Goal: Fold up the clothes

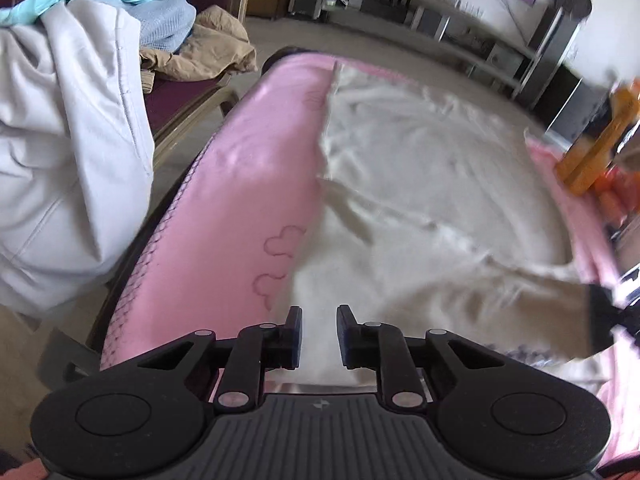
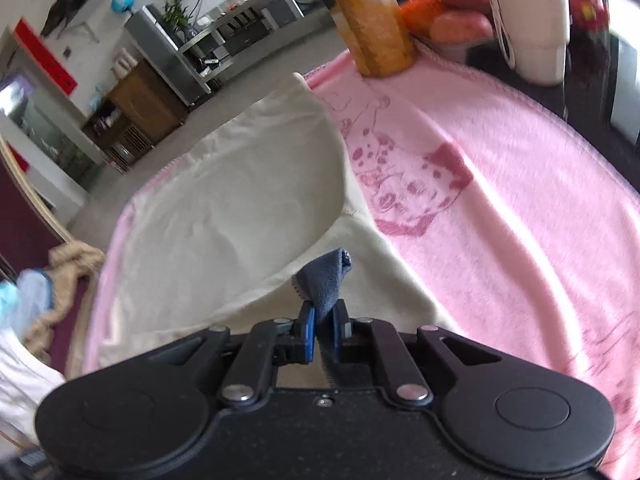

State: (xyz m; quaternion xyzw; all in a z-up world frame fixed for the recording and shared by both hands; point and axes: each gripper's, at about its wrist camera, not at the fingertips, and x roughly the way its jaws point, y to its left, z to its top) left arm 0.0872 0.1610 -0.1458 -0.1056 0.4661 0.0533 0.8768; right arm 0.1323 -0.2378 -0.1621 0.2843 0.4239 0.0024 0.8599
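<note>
Right gripper (image 2: 322,322) pinches cream garment's (image 2: 240,184) grey cuff (image 2: 324,280); left gripper (image 1: 319,326) hangs open above pink blanket (image 1: 240,184)

We find no readable text, label, brand or number in either view; the red wall banner (image 2: 45,56) is too blurred to read.

The left gripper (image 1: 318,330) is held low and level, its jaws parted with a clear gap and nothing between them; the right gripper (image 2: 323,326) points forward with its blue-padded fingers (image 2: 307,330) drawn nearly together, pinching a fold of grey-blue fabric (image 2: 323,280).
</note>
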